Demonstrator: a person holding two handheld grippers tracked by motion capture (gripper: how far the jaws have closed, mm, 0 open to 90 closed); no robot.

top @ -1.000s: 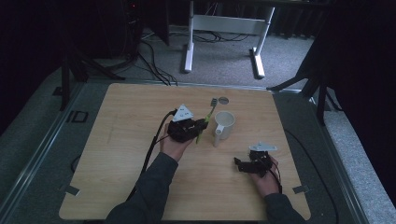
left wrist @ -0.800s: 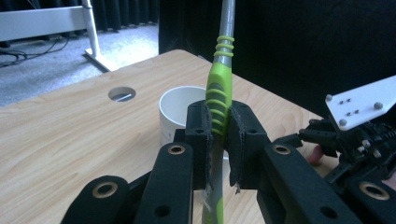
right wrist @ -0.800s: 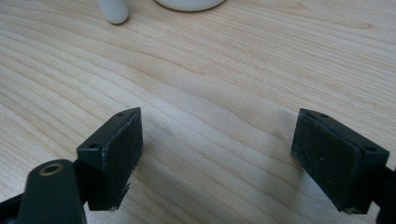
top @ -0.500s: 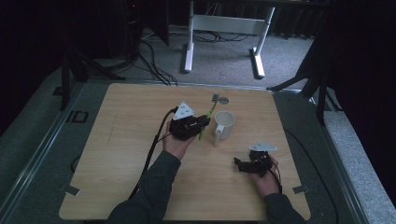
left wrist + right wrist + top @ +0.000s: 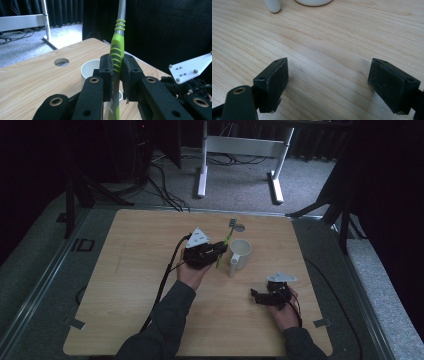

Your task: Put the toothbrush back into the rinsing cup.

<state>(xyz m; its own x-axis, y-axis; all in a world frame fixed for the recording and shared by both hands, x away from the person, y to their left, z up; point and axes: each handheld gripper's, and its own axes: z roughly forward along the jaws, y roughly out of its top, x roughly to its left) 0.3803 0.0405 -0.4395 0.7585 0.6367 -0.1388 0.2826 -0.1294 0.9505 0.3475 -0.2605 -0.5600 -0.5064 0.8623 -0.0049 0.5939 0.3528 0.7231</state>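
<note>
My left gripper (image 5: pixel 220 251) (image 5: pixel 117 75) is shut on a green and grey toothbrush (image 5: pixel 225 245) (image 5: pixel 118 47), gripping its green handle with the brush held nearly upright in the left gripper view. A white mug (image 5: pixel 239 254) (image 5: pixel 90 68) stands on the wooden table just right of that gripper, its handle pointing toward the near edge. My right gripper (image 5: pixel 256 296) (image 5: pixel 329 82) rests low over the table at the front right, jaws wide open with bare wood between them. The mug's base (image 5: pixel 313 2) and handle (image 5: pixel 272 6) show at the top of the right gripper view.
A round hole (image 5: pixel 239 227) (image 5: pixel 61 62) is cut in the table (image 5: pixel 140 285) behind the mug. A white desk frame (image 5: pixel 240 150) stands on the carpet beyond the far edge. Black cables trail from each gripper toward the person's arms.
The left gripper with the toothbrush has shifted slightly; the brush now tilts up beside the mug's rim. The right gripper has stayed put.
</note>
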